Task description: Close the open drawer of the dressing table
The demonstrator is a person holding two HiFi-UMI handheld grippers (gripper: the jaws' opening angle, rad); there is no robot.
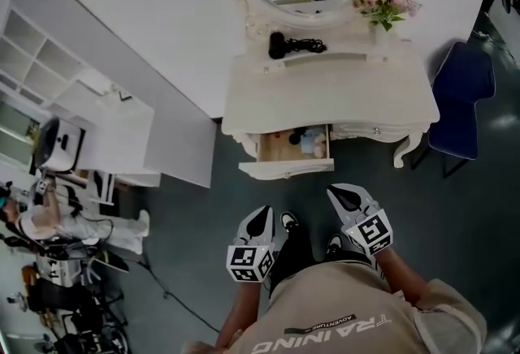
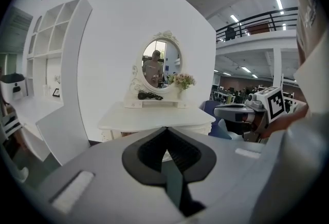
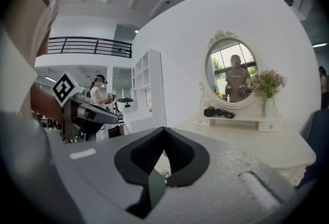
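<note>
While the drawer [image 1: 286,168] hangs pulled out from the dressing table [image 1: 325,92], well apart from our left gripper [image 1: 258,218] and right gripper [image 1: 348,198], both pinched together on nothing, we risk an off-centre shove skewing and jamming it.

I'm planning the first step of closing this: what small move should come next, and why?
Probably bring the left gripper forward to the drawer front. The drawer stands pulled out of the dressing table, and both grippers, the right gripper too, hang shut near the person's body, touching nothing.
</note>
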